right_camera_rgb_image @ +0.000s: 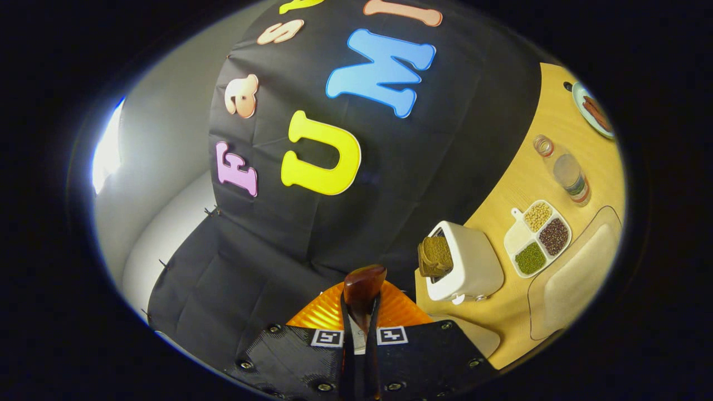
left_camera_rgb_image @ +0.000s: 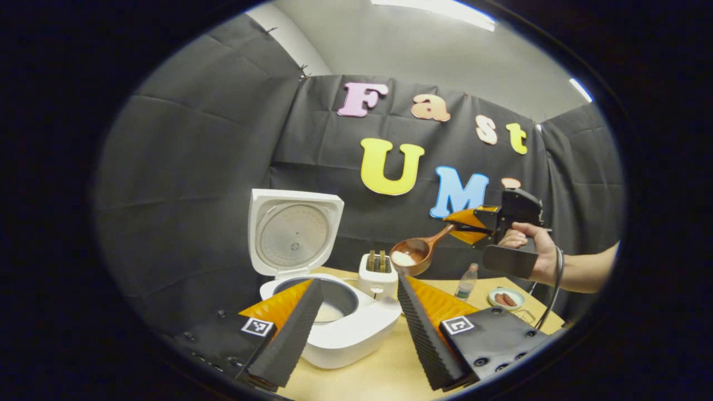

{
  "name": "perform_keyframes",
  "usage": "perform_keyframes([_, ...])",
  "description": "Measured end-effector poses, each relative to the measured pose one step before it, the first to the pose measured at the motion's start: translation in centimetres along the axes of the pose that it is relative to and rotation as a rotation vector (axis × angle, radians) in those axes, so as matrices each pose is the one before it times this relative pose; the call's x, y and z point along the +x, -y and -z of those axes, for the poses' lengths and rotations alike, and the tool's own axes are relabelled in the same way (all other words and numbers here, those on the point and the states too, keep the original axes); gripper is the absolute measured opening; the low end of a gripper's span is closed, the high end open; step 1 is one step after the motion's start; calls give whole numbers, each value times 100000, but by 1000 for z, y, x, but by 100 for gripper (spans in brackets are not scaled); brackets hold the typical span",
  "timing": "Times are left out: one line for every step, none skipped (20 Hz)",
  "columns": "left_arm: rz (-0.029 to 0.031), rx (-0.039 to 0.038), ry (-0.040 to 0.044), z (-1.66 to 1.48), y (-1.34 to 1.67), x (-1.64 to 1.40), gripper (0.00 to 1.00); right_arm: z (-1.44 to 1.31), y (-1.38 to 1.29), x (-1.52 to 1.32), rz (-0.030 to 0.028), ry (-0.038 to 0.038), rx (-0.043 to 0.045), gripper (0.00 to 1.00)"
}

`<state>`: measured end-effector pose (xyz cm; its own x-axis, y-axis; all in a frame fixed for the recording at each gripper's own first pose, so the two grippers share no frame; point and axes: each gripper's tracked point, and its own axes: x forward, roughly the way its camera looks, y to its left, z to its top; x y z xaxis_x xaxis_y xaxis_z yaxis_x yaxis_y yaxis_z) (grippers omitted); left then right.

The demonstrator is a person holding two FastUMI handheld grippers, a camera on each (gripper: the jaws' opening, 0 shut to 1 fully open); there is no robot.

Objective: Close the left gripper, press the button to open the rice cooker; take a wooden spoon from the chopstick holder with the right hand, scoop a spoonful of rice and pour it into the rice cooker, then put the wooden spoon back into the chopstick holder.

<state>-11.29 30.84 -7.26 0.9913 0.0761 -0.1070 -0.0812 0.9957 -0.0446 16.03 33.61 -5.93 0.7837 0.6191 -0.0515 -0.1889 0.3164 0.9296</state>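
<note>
In the left gripper view, the rice cooker (left_camera_rgb_image: 334, 323) stands open on the wooden counter (left_camera_rgb_image: 384, 373), its white lid (left_camera_rgb_image: 292, 234) tipped up and back, its dark inner pot showing a pale layer at the bottom. The left gripper (left_camera_rgb_image: 356, 328) hangs just in front of the cooker with its fingers (left_camera_rgb_image: 292, 334) spread wide and holding nothing; the cooker's body shows in the gap between them.

Above and to the right of the cooker, the right gripper (left_camera_rgb_image: 465, 225) is carried by a hand (left_camera_rgb_image: 529, 245), its fingers clenched on the handle of the wooden spoon (left_camera_rgb_image: 415, 253). The spoon's bowl holds a small heap of white rice (left_camera_rgb_image: 403, 258) and hovers in the air over the toaster (left_camera_rgb_image: 377, 274), near the cooker's open pot but not above it. A plastic bottle (left_camera_rgb_image: 467, 281) and a small plate (left_camera_rgb_image: 506, 299) with brown pieces sit farther right on the counter.

In the right gripper view, the spoon's (right_camera_rgb_image: 363, 289) glossy handle end sticks up from the narrow slit between the right gripper's (right_camera_rgb_image: 359, 348) pressed-together fingers (right_camera_rgb_image: 384, 365). This view is rolled on its side, so the counter (right_camera_rgb_image: 523, 184) runs up the right edge. On it stand the white toaster (right_camera_rgb_image: 465, 270) with a brown slice in its slot, a divided dish (right_camera_rgb_image: 536, 238) holding pale, dark and green grains, and the bottle (right_camera_rgb_image: 565, 170) lying along the view.
</note>
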Motion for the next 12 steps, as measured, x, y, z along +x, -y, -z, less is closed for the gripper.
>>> perform_keyframes([-445, -201, -240, 68, -355, -11, 92, 740, 210, 1049, 35, -1894, -709, 7])
perform_keyframes([-391, 22, -309, 163, -384, -78, 93, 618, 305, 896, 540, -1275, 528, 7])
perform_keyframes([-322, 377, -80, 22, -355, -75, 92, 432, 200, 1081, -48, -1270, -79, 7])
perform_keyframes([-93, 570, -242, 191, -203, -4, 90, 335, -52, 930, 0, -1071, -207, 7])
perform_keyframes([-265, 646, -226, -18, -127, -137, 90, 363, 113, 958, 528, -874, -937, 7])
perform_keyframes([-560, 495, 154, -23, -279, -87, 93, 512, 2, 878, 690, -815, -1269, 7])
perform_keyframes([-1034, 279, -148, -98, -289, -160, 93, 522, -144, 886, 192, -1019, -1804, 7])
perform_keyframes([-1128, 4, 18, -18, -306, -107, 93, 712, -302, 687, 198, -1067, -1654, 7])
perform_keyframes([-866, -468, 203, -151, -89, -79, 93, 648, -186, 792, 444, -1183, -2439, 7])
perform_keyframes([-601, -849, 63, 159, -20, -213, 93, 735, -301, 641, 121, -1249, -2973, 7])
perform_keyframes([-475, -590, 95, 50, -7, -211, 93, 674, -168, 814, 455, -1158, -4106, 7])
perform_keyframes([-368, -252, 120, -114, 69, -419, 92, 806, -95, 481, 672, -1351, -4704, 7])
